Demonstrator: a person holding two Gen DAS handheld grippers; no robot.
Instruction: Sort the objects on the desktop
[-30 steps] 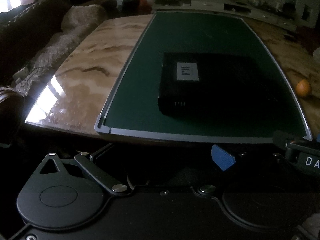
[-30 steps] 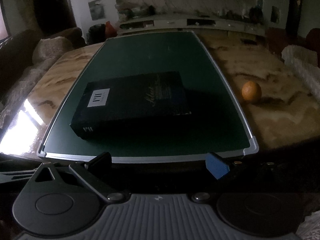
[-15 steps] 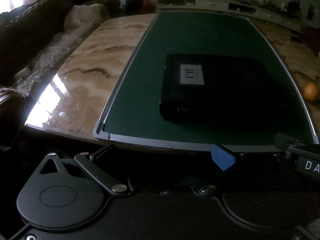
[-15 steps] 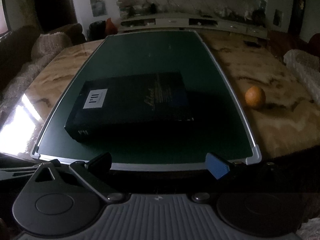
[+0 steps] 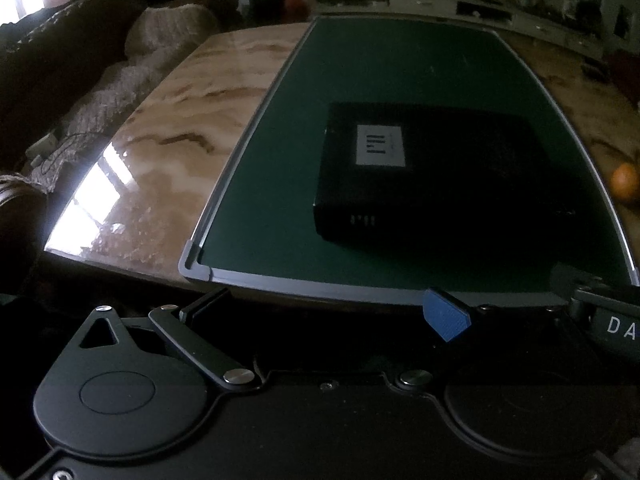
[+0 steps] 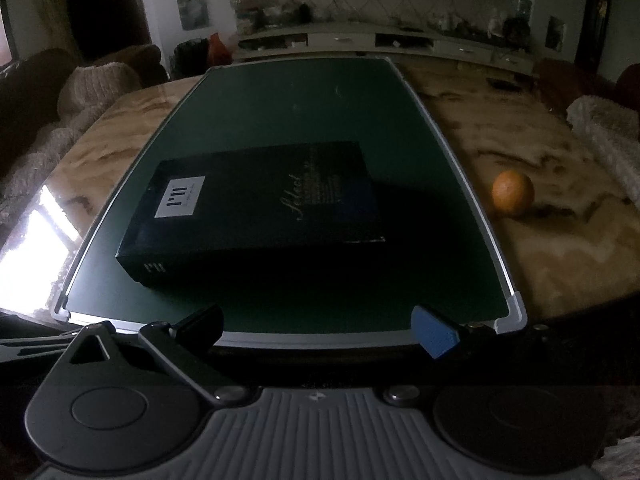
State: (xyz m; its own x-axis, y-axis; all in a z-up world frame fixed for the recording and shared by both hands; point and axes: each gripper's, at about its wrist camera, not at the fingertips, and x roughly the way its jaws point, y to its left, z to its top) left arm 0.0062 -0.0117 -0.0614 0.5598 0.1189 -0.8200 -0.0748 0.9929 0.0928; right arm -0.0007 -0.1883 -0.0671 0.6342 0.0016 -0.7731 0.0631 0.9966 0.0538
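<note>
A flat black box (image 6: pixel 256 208) with a white label lies on a dark green board (image 6: pixel 304 108) with a grey frame, on a marble table. It also shows in the left wrist view (image 5: pixel 424 172) on the board (image 5: pixel 384 64). An orange (image 6: pixel 513 193) sits on the marble to the right of the board; it shows at the right edge of the left wrist view (image 5: pixel 626 182). My left gripper (image 5: pixel 324 308) is open and empty near the board's front edge. My right gripper (image 6: pixel 316 326) is open and empty at the board's front edge.
The marble table (image 5: pixel 168 136) has a bright glare at its front left. A sofa with a knitted throw (image 5: pixel 104 92) stands to the left. A fluffy white cloth (image 6: pixel 608 132) lies at the right. A low cabinet (image 6: pixel 400 40) stands behind the table.
Both grippers have drifted slightly, so the box and board sit a little differently in each view. Nothing was taken hold of or let go.
</note>
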